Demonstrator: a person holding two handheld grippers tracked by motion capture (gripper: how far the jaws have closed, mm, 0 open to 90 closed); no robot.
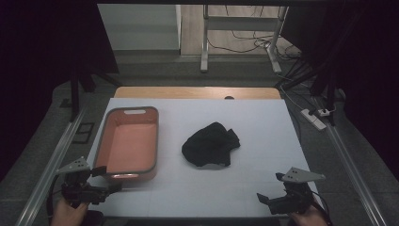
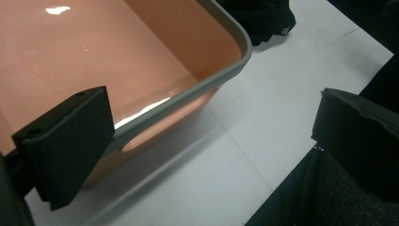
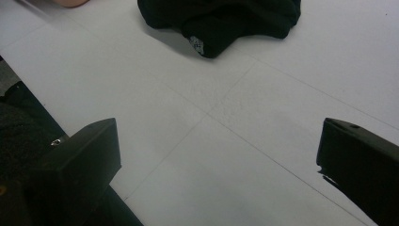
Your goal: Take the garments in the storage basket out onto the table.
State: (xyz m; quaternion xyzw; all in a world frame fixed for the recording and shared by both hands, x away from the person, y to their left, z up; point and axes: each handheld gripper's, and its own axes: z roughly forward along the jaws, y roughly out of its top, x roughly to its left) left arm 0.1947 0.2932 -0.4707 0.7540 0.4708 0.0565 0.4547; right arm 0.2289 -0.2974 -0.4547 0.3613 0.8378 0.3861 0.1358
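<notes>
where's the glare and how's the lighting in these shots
High view: dim, dark at both sides, a bright glint on the near rim of the pink tub. Left gripper view: white glare streaks on the tub's glossy floor and rim. Right gripper view: even light, a soft shadow under the black cloth.

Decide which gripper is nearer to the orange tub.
Left. The left gripper sits right at the near end of the orange tub; the right gripper is far across the table, past the black cloth.
</notes>
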